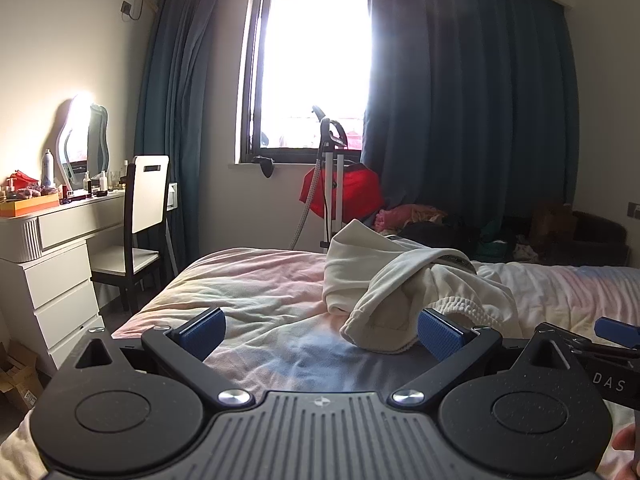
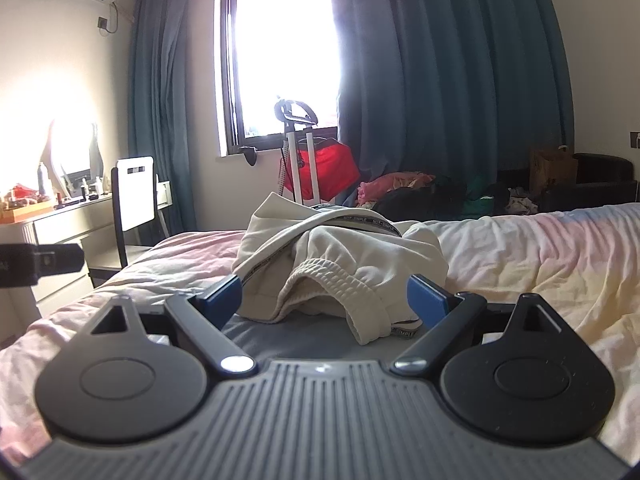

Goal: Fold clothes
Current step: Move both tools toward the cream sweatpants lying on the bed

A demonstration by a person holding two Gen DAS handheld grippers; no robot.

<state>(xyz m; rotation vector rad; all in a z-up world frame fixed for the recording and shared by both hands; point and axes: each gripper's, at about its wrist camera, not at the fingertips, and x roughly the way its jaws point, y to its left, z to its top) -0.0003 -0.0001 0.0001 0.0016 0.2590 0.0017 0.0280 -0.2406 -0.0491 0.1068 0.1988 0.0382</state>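
A crumpled cream-white garment [image 1: 404, 276] [image 2: 340, 256] with a ribbed elastic band lies in a heap on the bed [image 1: 248, 288] [image 2: 540, 256]. My left gripper [image 1: 320, 330] stands open with its blue pads wide apart; the heap lies just ahead, toward its right pad. My right gripper [image 2: 326, 298] is open too, and the garment's near hem sits between its blue fingertips [image 2: 424, 296] without the pads pressing on it. The right gripper's tip [image 1: 616, 332] shows at the right edge of the left wrist view; the left gripper's body [image 2: 40, 264] shows at the left edge of the right wrist view.
A white dressing table [image 1: 60, 236] with bottles and a mirror, and a chair [image 1: 140, 220], stand left of the bed. A garment steamer [image 1: 332, 184] with a red item is under the window. More clothes [image 2: 420, 188] and a dark armchair [image 2: 592, 180] lie beyond the bed.
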